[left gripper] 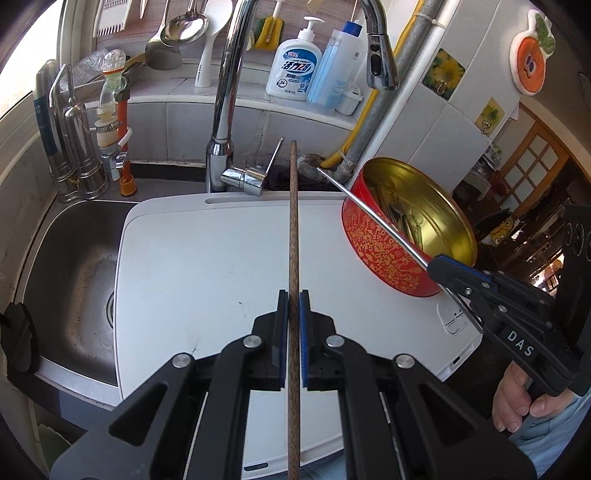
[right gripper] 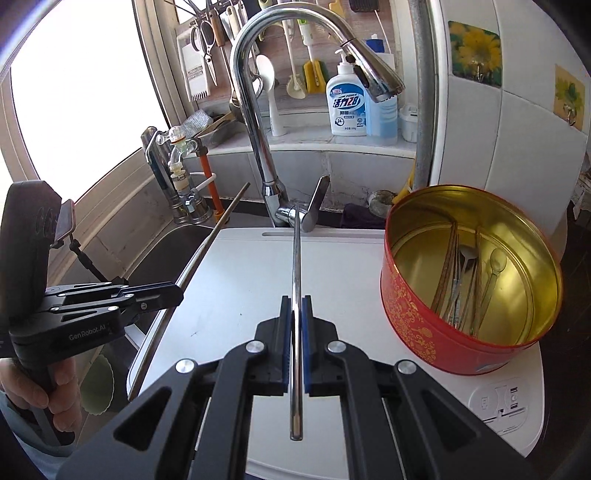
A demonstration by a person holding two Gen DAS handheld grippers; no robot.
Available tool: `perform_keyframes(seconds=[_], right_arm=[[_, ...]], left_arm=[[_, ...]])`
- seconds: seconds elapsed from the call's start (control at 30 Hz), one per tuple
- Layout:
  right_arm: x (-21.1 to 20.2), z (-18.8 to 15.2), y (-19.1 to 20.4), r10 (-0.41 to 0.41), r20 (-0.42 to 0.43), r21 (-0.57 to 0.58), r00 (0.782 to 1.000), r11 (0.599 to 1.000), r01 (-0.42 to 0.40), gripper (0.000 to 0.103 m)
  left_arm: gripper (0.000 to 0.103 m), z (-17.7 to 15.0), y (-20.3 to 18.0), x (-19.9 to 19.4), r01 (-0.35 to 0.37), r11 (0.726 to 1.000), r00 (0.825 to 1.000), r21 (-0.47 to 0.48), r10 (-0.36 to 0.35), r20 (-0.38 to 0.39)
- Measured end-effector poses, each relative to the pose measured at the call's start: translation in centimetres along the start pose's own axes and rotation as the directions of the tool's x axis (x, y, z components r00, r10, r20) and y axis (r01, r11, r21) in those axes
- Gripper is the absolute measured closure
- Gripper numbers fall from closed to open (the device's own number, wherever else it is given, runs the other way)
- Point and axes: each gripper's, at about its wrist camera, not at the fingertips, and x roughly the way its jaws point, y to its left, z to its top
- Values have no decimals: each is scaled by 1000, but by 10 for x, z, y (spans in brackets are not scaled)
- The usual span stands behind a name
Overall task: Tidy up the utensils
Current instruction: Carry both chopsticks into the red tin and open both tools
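Note:
My left gripper [left gripper: 294, 295] is shut on a brown wooden chopstick [left gripper: 293, 221] that points away over the white board [left gripper: 192, 266]. My right gripper [right gripper: 295, 301] is shut on a shiny metal chopstick [right gripper: 296, 258], also pointing away. In the left wrist view the right gripper [left gripper: 439, 264] holds its metal chopstick [left gripper: 373, 214] across the front of the red round tin [left gripper: 388, 254]. The tin [right gripper: 436, 321] stands at the right on the board [right gripper: 240, 280] and holds several spoons and chopsticks [right gripper: 465, 284]. In the right wrist view the left gripper [right gripper: 173, 293] and its wooden chopstick [right gripper: 207, 243] are at the left.
A steel sink [left gripper: 74, 266] lies left of the board. A tall chrome tap [right gripper: 258, 122] stands behind it. Soap bottles [right gripper: 347, 107] sit on the back ledge, and ladles and brushes hang on the wall [left gripper: 184, 26]. A water filter tap [left gripper: 70, 147] stands at the far left.

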Motion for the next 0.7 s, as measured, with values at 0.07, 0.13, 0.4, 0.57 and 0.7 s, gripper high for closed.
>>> perform_keyframes(seconds=[0.07, 0.13, 0.4, 0.57, 0.7], right_arm=[[-15, 3, -13, -5, 35, 19, 999, 1000, 4, 97], [-30, 6, -26, -13, 71, 34, 997, 999, 11, 97], [-81, 15, -84, -82, 205, 117, 975, 991, 58, 97], [-99, 17, -130, -146, 231, 183, 962, 977, 104, 97], [-94, 24, -158, -172, 215, 215, 961, 968, 125, 97]], left_arm=[[97, 4, -9, -2, 12, 1000, 1000, 2, -12, 11], [97, 8, -20, -3, 21, 1000, 1000, 10, -21, 20], [97, 32, -73, 2, 49, 996, 998, 71, -52, 41], [97, 59, -116, 19, 102, 986, 994, 132, -106, 19], [97, 87, -150, 52, 144, 979, 989, 146, -140, -40]])
